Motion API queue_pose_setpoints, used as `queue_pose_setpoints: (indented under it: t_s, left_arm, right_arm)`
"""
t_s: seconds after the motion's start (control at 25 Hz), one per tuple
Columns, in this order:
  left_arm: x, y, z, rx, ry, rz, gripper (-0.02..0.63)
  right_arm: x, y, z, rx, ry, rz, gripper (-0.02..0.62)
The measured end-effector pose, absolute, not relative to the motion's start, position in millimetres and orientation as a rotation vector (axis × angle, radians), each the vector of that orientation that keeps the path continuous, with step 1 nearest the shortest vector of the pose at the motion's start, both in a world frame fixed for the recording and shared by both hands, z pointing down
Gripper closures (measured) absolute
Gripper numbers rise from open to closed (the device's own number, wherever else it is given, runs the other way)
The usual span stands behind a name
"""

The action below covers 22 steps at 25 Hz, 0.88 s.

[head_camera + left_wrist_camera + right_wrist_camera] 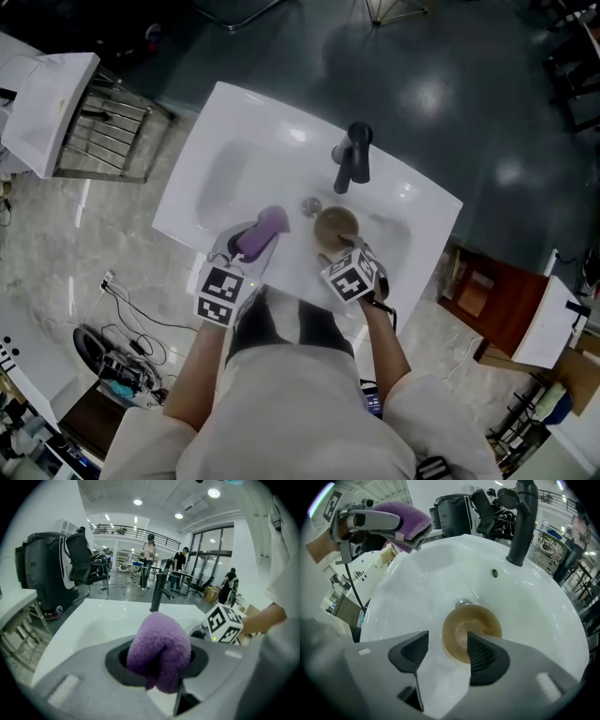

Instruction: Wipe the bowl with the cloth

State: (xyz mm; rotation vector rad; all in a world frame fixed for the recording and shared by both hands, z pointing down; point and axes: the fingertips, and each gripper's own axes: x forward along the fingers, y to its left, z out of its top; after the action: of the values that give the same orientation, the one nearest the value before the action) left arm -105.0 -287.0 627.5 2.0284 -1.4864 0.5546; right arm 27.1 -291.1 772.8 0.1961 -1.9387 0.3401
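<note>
**While the cloth waits on my left, the bowl sits dead ahead of my right tongs**

Right gripper [447, 644] now: jaws spread wide, nothing between the pads. The brown bowl [472, 631] rests on the floor of the white sink [234, 122], just this side of the drain [462, 603]. It lies slightly right of my jaw gap, and my right jaw overlaps its near rim in the right gripper view. It's round, so no long axis to line up on. This is clearly the nearer hand.

Over to the left gripper [246, 246]: clamped on the purple cloth [159, 648], which bulges out past the jaws and is held above the basin's left side, apart from the bowl. I reckon the right steadies the rim and the left swings the cloth rightward and down.
</note>
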Motion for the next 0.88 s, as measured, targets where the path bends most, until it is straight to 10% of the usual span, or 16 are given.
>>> queue_pose_setpoints:
  t_s: [0.88]
  left_arm:
    - [-116,-274,666,1.906,-1.491,0.448,0.479]
  right_arm:
    - [30,-291,838,0.011,-1.722,-0.042,0.451]
